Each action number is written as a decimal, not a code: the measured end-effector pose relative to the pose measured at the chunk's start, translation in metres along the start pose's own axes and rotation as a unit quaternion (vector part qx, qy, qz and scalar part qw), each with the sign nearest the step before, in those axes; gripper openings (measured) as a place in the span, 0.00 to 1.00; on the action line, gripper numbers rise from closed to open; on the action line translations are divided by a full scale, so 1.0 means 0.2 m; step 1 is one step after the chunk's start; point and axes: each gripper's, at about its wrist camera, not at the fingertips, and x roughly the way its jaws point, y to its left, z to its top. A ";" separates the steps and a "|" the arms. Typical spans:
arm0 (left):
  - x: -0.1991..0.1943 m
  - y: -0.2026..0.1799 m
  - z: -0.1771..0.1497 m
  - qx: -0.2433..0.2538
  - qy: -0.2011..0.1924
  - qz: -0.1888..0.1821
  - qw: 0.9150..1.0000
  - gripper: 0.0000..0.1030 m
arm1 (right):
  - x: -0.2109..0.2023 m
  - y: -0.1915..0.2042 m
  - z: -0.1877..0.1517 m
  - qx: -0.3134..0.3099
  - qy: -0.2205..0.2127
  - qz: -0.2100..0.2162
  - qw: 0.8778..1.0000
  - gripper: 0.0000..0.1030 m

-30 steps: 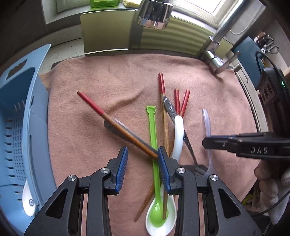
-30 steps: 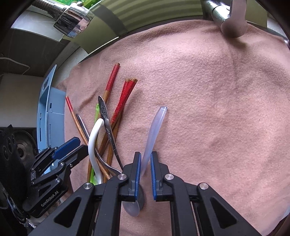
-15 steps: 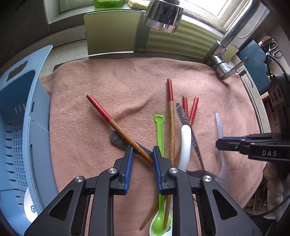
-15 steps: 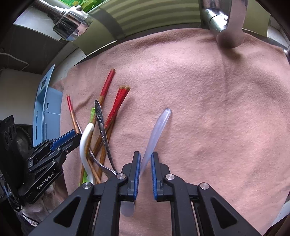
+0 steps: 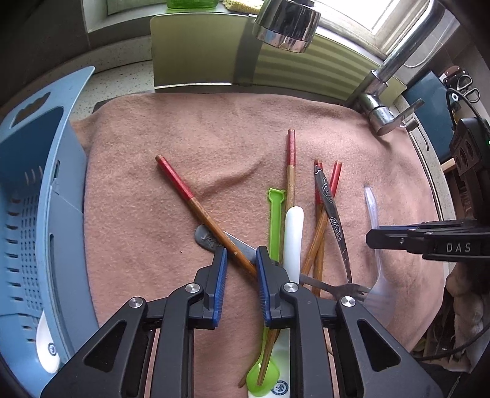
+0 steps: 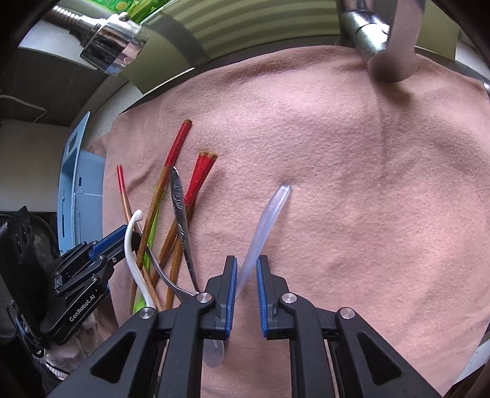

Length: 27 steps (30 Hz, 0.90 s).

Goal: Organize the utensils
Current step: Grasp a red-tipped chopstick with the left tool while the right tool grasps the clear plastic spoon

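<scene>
**Both grippers down on the utensil pile**

I hold my left gripper (image 5: 241, 260) over the pink-brown towel (image 5: 183, 147) that covers the sink, and its blue-padded jaws are closing, now narrow, around the lower end of a wooden chopstick with a red top (image 5: 202, 206). That chopstick slants up and to the left from my pads, lying across the grey metal handle (image 5: 205, 238) of a utensil beneath it. I cannot tell whether the pads already press on the wood.

Just right of that chopstick lie a bright green plastic spoon with a flat handle (image 5: 274, 220), a white ceramic spoon (image 5: 293, 232) and another red-topped chopstick (image 5: 290, 171). Farther right of it sit a pair of red-tipped chopsticks (image 5: 320, 245) and an embossed silver fork (image 5: 332, 220), their lower ends crossing. Well left of the chopstick stands a pale blue perforated plastic basket (image 5: 33, 214), with a white spoon (image 5: 46, 346) inside its near corner.

My right gripper (image 6: 246, 275) points down at a translucent plastic spoon (image 6: 266, 220), which lies alone on the towel to the right of the pile. Its jaws are narrow and opening slightly; the spoon's handle passes between them, touching the left pad, with a gap to the right pad.

A chrome tap head (image 5: 286, 24) hangs above the far edge of the towel.
</scene>
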 end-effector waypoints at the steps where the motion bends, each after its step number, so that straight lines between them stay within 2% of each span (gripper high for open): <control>1: 0.00 0.00 0.00 -0.001 -0.002 -0.003 1.000 0.15 | 0.00 0.01 -0.01 -0.005 -0.001 -0.002 1.000 0.13; 6: 0.00 0.02 -0.01 -0.026 -0.010 -0.019 0.999 0.13 | 0.01 0.03 -0.01 -0.012 -0.009 -0.007 1.000 0.12; 11: -0.03 0.02 -0.02 -0.025 -0.011 -0.022 0.999 0.11 | 0.00 0.02 -0.02 -0.014 -0.011 -0.007 1.000 0.11; 19: -0.03 -0.02 -0.01 -0.052 -0.016 -0.055 0.997 0.07 | -0.01 -0.05 -0.01 0.016 -0.008 0.032 0.999 0.06; 27: -0.07 -0.09 0.00 -0.051 -0.029 -0.075 0.995 0.06 | -0.06 -0.11 -0.03 0.031 -0.024 0.043 0.998 0.06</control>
